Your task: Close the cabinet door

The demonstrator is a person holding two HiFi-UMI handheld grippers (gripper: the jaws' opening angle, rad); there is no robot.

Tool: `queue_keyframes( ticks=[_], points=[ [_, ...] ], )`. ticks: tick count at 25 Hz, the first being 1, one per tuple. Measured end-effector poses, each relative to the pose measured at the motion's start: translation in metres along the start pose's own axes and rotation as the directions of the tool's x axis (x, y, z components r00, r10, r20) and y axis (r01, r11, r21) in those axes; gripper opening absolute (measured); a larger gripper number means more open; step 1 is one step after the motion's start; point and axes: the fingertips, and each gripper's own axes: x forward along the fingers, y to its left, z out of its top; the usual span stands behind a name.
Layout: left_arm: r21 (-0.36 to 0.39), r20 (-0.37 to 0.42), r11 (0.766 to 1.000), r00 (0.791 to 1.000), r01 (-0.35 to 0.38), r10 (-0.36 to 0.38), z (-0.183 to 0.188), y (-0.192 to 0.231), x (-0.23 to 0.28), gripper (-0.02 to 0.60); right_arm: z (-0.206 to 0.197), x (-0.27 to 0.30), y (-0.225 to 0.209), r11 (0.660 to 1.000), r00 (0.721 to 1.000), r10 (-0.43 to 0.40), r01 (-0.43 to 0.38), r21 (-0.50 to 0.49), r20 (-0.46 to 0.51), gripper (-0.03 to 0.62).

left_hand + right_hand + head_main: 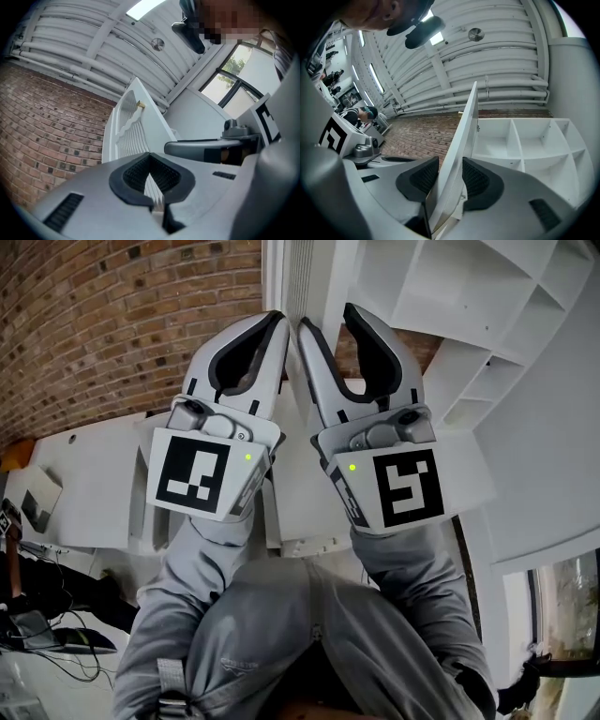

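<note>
The white cabinet door [465, 131] stands open and runs edge-on between my right gripper's [450, 174] jaws, one black pad on each face of it. Open white shelves [525, 140] lie just to its right. In the head view both grippers are raised side by side at the door's edge [298, 277], the right gripper [326, 320] straddling it. My left gripper [279, 320] is beside it on the left, its jaws together and holding nothing. In the left gripper view the left gripper [150, 157] points at the door's slatted face [133, 133], which carries a small knob [139, 105].
A brick wall [112, 324] runs behind and left of the door. White shelving [469, 296] fills the right. A white counter with cables and clutter [42, 502] lies lower left. The left gripper view shows a window [229, 84], and another person [365, 112] sits far left.
</note>
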Motion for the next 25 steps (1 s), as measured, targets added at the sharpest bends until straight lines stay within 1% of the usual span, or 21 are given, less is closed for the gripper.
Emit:
queue_keyframes(
  ticks=[2,7,11,14,22,25],
  points=[
    [-0.01,0.005,1.0,1.0,0.017,-0.017,-0.002,-0.004,0.005,0.006,-0.002,-0.004,-0.01,1.0,1.0,-0.017,0.018,0.012,-0.013,0.161],
    [-0.023,0.02,0.998,0.998,0.066,-0.065,-0.007,-0.019,0.021,0.006,-0.011,-0.011,-0.037,0.993,0.998,-0.036,0.041,0.108,-0.051,0.161],
    [-0.044,0.02,0.994,0.995,0.096,-0.095,-0.013,-0.026,0.031,0.005,-0.016,-0.014,-0.053,0.992,0.995,-0.052,0.061,0.107,-0.081,0.155],
    [-0.042,0.021,0.993,0.994,0.111,-0.11,-0.017,-0.029,0.038,0.006,-0.021,-0.015,-0.064,0.989,0.993,-0.052,0.065,0.13,-0.102,0.112],
    [-0.073,0.019,0.984,0.986,0.164,-0.163,-0.026,-0.041,0.054,0.006,-0.03,-0.019,-0.091,0.98,0.988,-0.054,0.08,0.183,-0.147,0.104],
    [-0.098,0.04,0.978,0.983,0.182,-0.179,-0.026,-0.045,0.061,0.006,-0.035,-0.02,-0.102,0.977,0.984,-0.061,0.093,0.194,-0.166,0.104]
  ],
)
